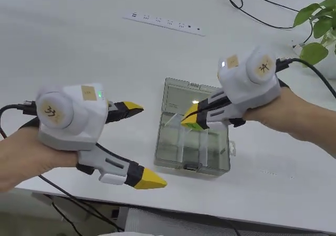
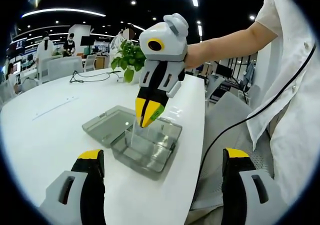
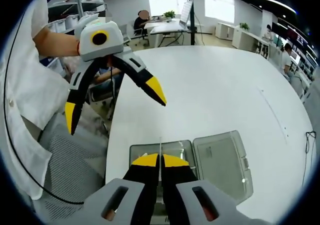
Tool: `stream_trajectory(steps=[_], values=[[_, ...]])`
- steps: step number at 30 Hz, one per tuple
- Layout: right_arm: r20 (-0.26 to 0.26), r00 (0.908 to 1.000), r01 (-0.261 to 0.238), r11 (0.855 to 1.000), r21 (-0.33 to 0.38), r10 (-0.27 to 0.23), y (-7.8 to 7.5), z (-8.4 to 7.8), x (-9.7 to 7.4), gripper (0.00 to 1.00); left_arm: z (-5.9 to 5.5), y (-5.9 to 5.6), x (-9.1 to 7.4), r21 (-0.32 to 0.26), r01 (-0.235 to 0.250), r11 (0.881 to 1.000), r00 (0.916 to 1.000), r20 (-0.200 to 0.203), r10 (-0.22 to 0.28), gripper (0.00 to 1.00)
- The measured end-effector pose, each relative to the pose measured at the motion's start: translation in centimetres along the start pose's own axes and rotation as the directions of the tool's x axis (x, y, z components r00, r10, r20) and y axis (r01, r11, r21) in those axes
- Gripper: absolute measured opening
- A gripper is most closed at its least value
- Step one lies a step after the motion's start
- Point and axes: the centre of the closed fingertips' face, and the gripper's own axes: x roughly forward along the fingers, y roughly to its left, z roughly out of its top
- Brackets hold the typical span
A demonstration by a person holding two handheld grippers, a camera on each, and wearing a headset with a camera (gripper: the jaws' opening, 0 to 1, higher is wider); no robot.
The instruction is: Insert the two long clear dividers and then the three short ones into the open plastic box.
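One thin clear divider [image 3: 160, 146] gripped by right gripper [image 3: 160, 159] abv box [image 1: 160, 148] — left gripper [image 3: 115, 110] agape.

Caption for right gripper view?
Right gripper pinches a clear divider over the open plastic box; left gripper hovers open.

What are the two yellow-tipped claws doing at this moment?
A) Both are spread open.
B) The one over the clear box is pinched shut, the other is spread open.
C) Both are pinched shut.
B: the right gripper is shut on a thin clear divider above the open plastic box, while the left gripper has its fingers spread wide beside it.
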Motion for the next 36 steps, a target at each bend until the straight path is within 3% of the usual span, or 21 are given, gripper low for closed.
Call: stream_trajectory(steps=[11,18,36], values=[[-0.002,1.0000,0.003,1.000,-0.026,-0.003,0.2,-0.2,0.1,0.02,0.1,-0.1,0.1,-0.008,0.004,1.000,1.0000,0.007,-0.004,1.00],[-0.014,0.9999,0.000,0.996,-0.093,-0.001,0.4,-0.3,1.0,0.02,0.0,-0.2,0.2,-0.012,0.008,1.000,1.0000,0.006,-0.008,1.00],[-0.070,0.9975,-0.014,0.996,-0.091,0.008,-0.4,-1.6,3.3,0.02,-0.3,-0.2,0.2,-0.014,0.011,1.000,0.9999,0.000,-0.011,1.00]])
